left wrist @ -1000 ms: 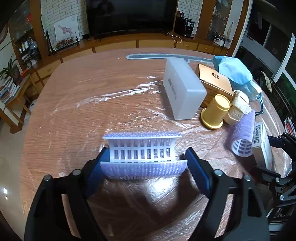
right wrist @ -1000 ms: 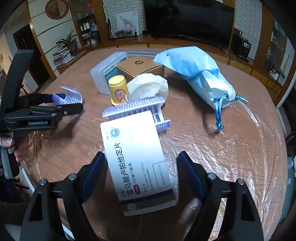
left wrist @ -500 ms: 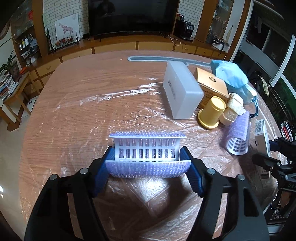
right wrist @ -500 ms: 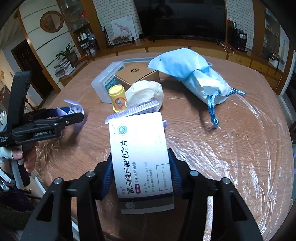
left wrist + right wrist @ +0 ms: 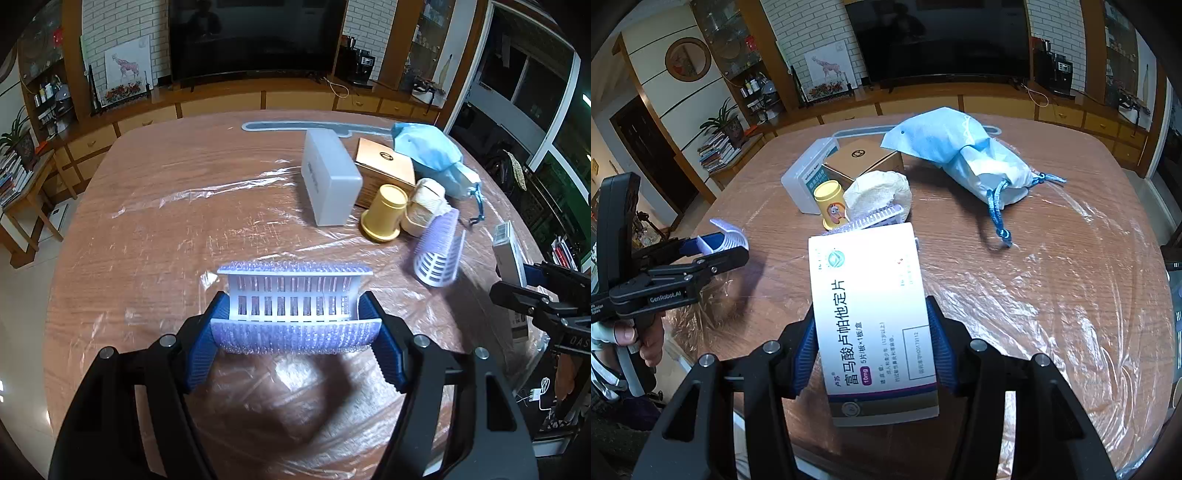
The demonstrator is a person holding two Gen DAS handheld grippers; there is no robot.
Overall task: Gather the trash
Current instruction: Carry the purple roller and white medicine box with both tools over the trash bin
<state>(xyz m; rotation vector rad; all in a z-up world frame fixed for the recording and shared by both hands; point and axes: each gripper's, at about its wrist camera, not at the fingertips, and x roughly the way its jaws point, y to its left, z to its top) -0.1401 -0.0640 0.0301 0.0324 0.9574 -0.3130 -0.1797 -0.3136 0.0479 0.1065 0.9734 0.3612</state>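
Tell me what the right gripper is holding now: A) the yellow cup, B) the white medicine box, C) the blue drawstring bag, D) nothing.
B: in the right wrist view the right gripper is shut on the white medicine box, its blue pads pressed against both long sides.

Cup (image 5: 384,212) sitting on table (image 5: 184,221), between plastic case (image 5: 330,182) on left and cloth wad (image 5: 424,208) on right; cardboard box (image 5: 386,166) lying behind.

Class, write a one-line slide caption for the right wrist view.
Right gripper clamps a white medicine box above the plastic-covered table; left gripper holds a purple hair roller.
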